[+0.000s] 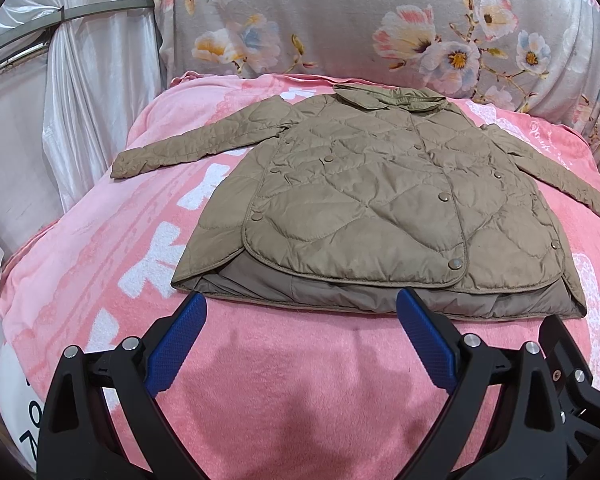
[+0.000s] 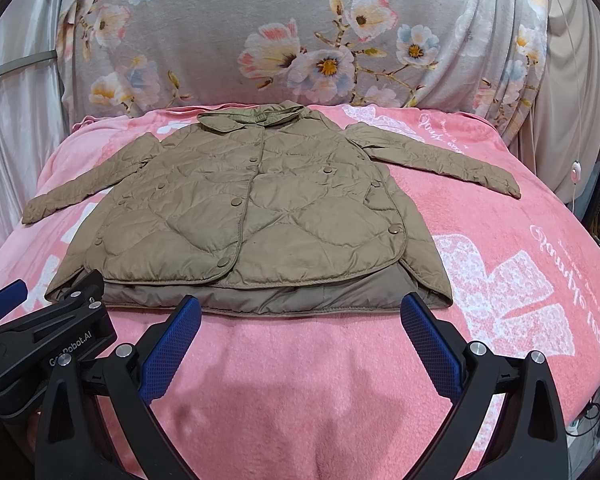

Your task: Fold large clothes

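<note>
A tan quilted jacket lies flat and buttoned on a pink blanket, collar away from me, both sleeves spread out to the sides. My left gripper hovers open just short of the jacket's hem, blue pads wide apart with nothing between them. My right gripper is likewise open and empty in front of the hem. The left gripper's body shows at the lower left of the right wrist view, beside the hem's left corner.
A grey floral cushion stands upright behind the blanket. White satin drapes hang on the left. A cable with a white switch runs down the right side. The blanket drops off at both sides.
</note>
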Demonstrator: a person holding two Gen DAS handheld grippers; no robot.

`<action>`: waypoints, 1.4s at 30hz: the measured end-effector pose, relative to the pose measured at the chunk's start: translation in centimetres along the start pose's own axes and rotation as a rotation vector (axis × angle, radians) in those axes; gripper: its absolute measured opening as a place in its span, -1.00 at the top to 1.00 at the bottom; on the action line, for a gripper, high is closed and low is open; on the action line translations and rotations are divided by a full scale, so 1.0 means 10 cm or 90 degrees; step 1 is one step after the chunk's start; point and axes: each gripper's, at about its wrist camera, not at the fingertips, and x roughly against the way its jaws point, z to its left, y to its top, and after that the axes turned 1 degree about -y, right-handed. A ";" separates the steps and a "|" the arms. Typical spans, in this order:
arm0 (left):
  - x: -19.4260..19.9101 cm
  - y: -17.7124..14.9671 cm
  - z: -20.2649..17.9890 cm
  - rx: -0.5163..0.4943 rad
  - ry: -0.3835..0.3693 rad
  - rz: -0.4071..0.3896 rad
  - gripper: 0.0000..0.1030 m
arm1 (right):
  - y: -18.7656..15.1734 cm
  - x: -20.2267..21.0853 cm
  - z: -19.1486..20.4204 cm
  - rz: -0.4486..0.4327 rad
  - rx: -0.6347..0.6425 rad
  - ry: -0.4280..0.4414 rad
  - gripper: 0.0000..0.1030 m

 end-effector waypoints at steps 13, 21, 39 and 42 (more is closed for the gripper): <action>-0.04 0.03 0.00 -0.004 -0.007 0.004 -0.84 | -0.02 -0.09 -0.04 0.015 0.003 0.006 -0.90; -0.24 0.18 0.12 0.007 0.007 -0.001 -0.85 | 0.22 -0.49 -0.84 0.059 -0.087 -0.030 -0.90; -1.30 0.89 0.39 0.070 -0.006 0.045 -0.85 | 1.28 -2.27 -3.60 0.050 -0.493 -0.034 -0.90; -1.46 0.95 0.44 0.097 -0.013 0.029 -0.85 | 1.32 -2.52 -3.85 0.028 -0.540 -0.050 -0.90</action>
